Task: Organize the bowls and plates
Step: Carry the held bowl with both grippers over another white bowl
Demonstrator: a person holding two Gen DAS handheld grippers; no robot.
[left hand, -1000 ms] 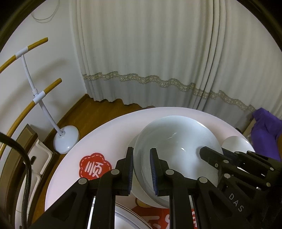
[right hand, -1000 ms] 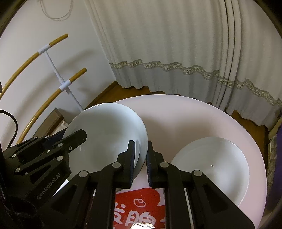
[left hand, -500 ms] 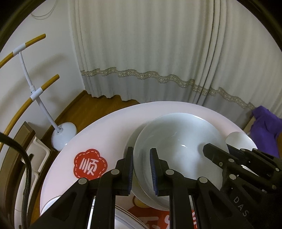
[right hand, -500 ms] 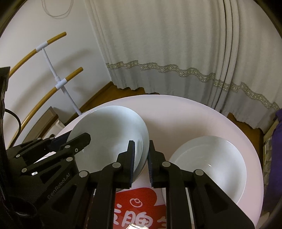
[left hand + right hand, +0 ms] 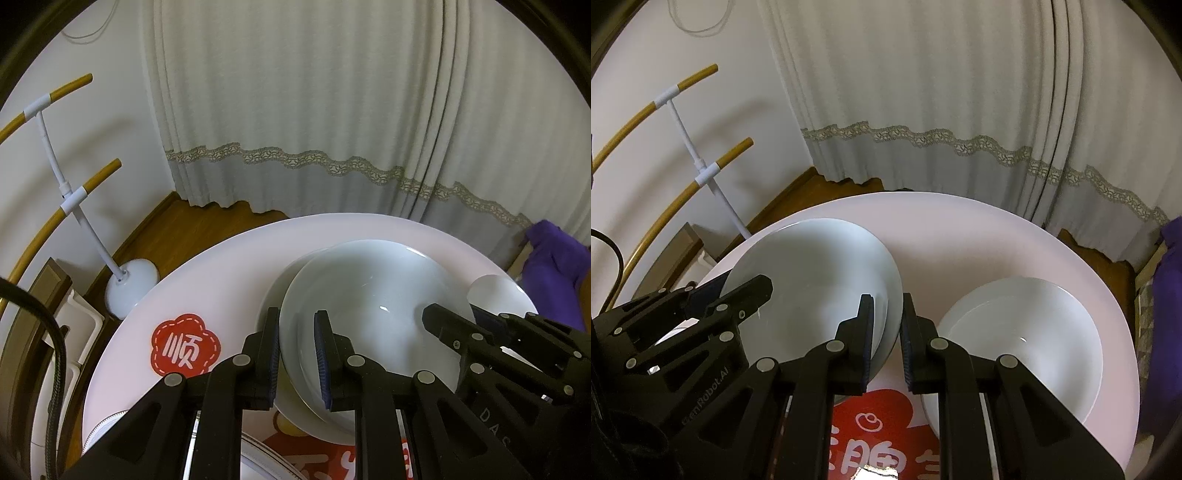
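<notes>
Held between both tools: a wide, shallow white ceramic plate [image 5: 373,295], the left gripper [image 5: 297,354] pinched narrow on its near-left rim, the right gripper [image 5: 888,332] clamped likewise on the opposite edge. Directly beneath it, a second white plate [image 5: 275,295] showing as a crescent past the left fingers, so stacking looks under way but not finished (whether the carried plate already touches the lower one, impossible to say). Just right of the right gripper, another shallow white plate [image 5: 1023,339] lying alone on the table, apparently yet to be gathered. Below the left gripper, a patterned rim of some further dish [image 5: 258,458], mostly hidden. No bowls clearly made out.

Underneath everything, a round pale-pink tabletop [image 5: 960,229] with red paper-cut stickers [image 5: 184,350]. Beyond the fingertips, pleated cream curtains [image 5: 314,110] with a lace band, brown wooden flooring [image 5: 192,225], and off to the left a white floor stand with bamboo-coloured bars [image 5: 74,192]. Far right, purple cloth [image 5: 554,258].
</notes>
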